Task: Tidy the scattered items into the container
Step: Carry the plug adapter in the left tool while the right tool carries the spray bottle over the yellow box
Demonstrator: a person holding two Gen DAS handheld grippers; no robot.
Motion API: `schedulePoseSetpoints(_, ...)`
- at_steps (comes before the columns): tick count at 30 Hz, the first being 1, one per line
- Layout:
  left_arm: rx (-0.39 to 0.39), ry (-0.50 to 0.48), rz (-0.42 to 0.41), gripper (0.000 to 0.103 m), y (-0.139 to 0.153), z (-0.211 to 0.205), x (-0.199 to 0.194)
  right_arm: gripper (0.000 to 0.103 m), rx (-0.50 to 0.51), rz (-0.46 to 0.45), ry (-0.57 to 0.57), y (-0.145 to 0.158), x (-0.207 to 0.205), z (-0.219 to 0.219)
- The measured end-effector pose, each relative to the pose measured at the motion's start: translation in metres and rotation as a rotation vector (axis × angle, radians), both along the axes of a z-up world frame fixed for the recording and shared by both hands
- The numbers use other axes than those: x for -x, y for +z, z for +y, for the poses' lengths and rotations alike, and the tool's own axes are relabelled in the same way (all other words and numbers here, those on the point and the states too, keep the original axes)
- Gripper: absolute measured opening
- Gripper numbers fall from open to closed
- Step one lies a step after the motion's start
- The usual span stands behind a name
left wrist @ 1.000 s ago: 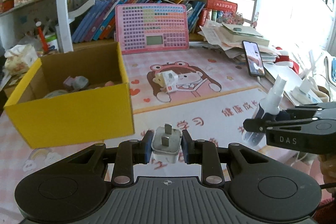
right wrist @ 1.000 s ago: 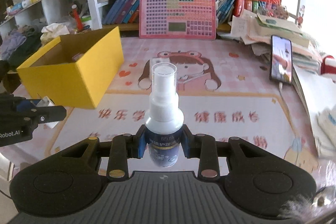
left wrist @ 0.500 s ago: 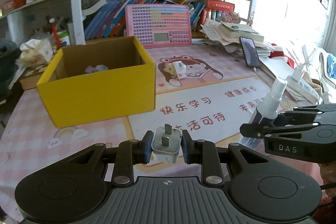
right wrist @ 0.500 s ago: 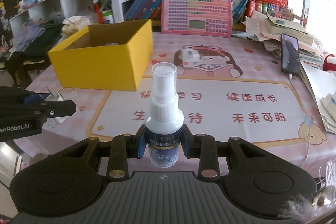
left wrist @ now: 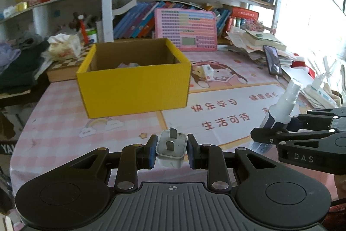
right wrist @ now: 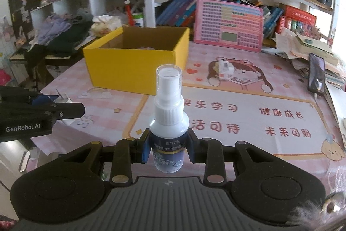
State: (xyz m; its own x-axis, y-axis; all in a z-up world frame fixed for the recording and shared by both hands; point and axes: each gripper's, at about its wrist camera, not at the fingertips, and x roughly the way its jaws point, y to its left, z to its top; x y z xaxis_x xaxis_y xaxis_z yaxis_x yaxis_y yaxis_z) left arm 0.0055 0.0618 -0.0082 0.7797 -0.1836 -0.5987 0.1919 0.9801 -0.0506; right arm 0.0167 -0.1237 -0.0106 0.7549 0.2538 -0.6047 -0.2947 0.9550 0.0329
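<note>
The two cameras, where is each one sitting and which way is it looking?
Left wrist view: sits on the left hand-held gripper, looking forward and down over the white plug it grips, toward the yellow box; the right hand-held gripper pokes in from the right.
Right wrist view: sits on the right hand-held gripper, looking over its spray bottle across the pink table mat; the left hand-held gripper enters from the left.
Both show the box, the pink keyboard toy and the bookshelves.

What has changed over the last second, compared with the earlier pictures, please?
Both grippers have drawn back from the yellow box, which now looks smaller and farther off. Nothing was grasped or released: the left gripper still holds the white plug, the right gripper the spray bottle.
</note>
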Motion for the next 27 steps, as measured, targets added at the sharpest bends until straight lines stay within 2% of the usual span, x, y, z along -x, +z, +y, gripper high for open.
schedulePoseSetpoints(17,0.007,0.087,-0.022,0.026,0.006,0.036,0.009,0.031,0.009,-0.036,0.121,0.007,-0.007,0.041)
schedulePoseSetpoints(27,0.008,0.112,-0.081,0.026,0.024,0.041,-0.021,0.031,-0.013,-0.077,0.141,0.026,-0.055,0.040)
